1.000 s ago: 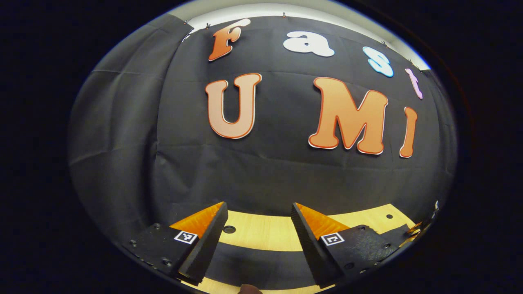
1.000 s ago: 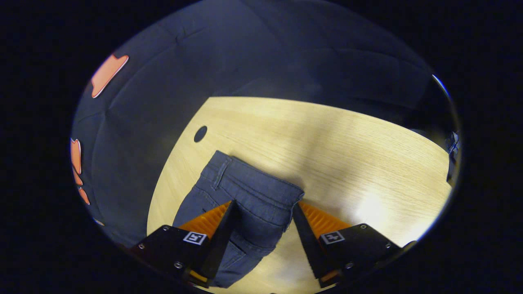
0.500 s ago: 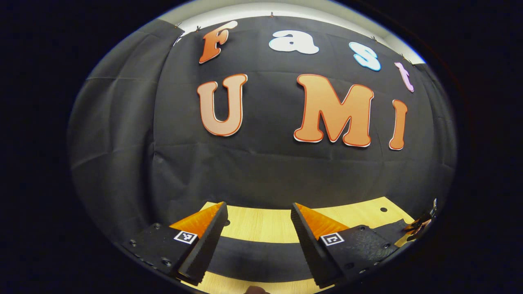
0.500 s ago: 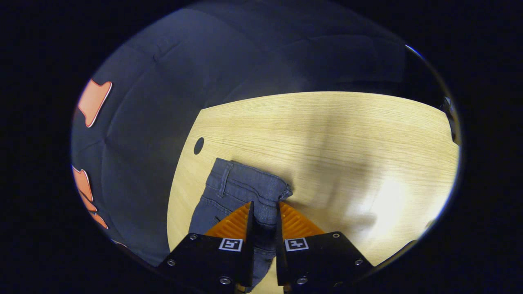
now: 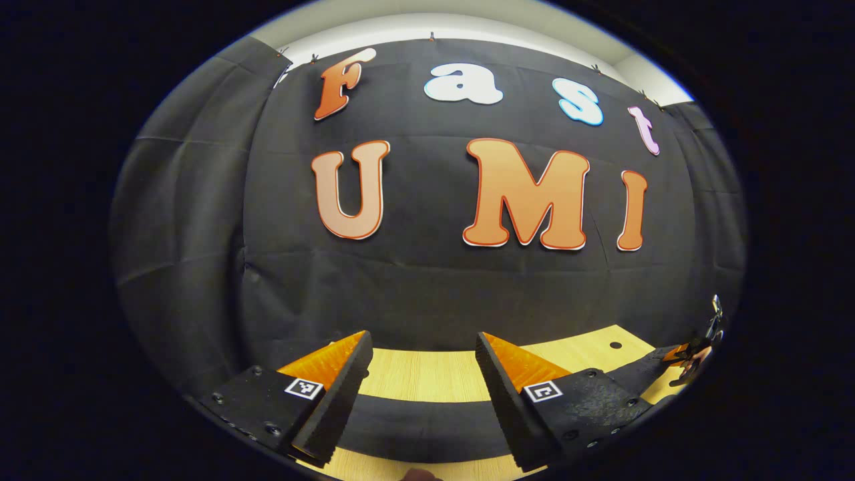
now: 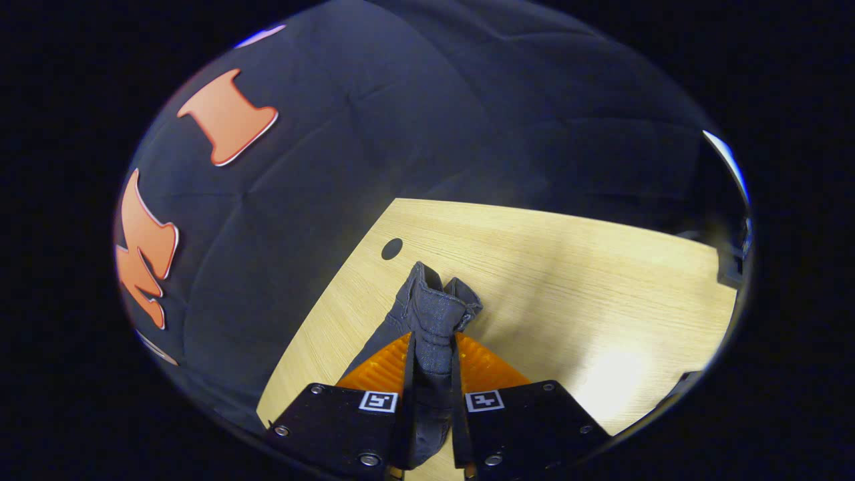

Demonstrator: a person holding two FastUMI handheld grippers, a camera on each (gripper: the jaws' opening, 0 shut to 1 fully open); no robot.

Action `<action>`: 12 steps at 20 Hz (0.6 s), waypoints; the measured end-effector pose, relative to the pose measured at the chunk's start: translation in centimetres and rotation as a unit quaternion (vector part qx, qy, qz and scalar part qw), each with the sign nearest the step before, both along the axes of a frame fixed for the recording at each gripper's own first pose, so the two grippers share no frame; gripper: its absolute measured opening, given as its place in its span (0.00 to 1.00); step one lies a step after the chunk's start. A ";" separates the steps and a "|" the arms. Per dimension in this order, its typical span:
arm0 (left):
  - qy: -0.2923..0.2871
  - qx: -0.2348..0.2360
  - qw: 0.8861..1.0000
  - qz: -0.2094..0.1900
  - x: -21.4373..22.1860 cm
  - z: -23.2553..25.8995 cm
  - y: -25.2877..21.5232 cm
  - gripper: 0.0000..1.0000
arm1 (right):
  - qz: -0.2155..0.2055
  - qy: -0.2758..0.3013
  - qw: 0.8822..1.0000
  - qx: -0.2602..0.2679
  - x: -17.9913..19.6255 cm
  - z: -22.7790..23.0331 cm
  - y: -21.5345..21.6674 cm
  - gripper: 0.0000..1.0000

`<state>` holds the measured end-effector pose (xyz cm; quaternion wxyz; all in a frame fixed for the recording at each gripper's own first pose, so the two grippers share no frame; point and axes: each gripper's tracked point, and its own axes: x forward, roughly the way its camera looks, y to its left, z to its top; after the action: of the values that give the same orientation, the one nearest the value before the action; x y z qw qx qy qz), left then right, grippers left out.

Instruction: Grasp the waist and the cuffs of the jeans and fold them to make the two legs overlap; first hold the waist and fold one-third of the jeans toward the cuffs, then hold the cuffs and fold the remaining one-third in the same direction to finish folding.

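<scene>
Grey-blue jeans [image 6: 435, 308] lie on the wooden table [image 6: 574, 280] in the right gripper view. My right gripper [image 6: 433, 337] is shut on the waistband, which is bunched into a narrow fold and raised off the table between the fingers. In the left gripper view my left gripper [image 5: 422, 337] stands open above the table [image 5: 427, 381], holding nothing. A dark band of cloth [image 5: 427, 427] crosses the table under its fingers; whether it is the jeans I cannot tell. Far off at the right edge is the other gripper [image 5: 691, 353].
The booth's black cloth wall [image 5: 427, 287] rises just behind the table. A round cable hole [image 6: 391, 248] sits in the tabletop near the waistband, and another hole [image 5: 615, 345] shows toward the right in the left gripper view.
The right gripper went from open around the waistband to shut on it, then raised it, bunching the cloth. The left gripper stayed open and shifted only slightly.
</scene>
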<state>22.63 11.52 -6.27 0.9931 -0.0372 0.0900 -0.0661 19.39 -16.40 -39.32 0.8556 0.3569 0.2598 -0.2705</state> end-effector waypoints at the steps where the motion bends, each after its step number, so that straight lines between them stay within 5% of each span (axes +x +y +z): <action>1: -0.006 0.002 1.000 0.005 -0.1 0.3 0.6 0.94 | 0.008 -0.005 1.000 -0.012 0.3 0.1 0.0 0.23; 12: -0.020 -0.007 1.000 -0.007 -1.8 0.6 3.2 0.93 | 0.100 -0.043 0.990 -0.086 1.8 0.1 1.3 0.23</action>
<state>20.81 14.68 -5.69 0.9939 -0.0426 0.0701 -0.0742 21.21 -15.06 -39.17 0.9162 0.2654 0.2328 -0.1897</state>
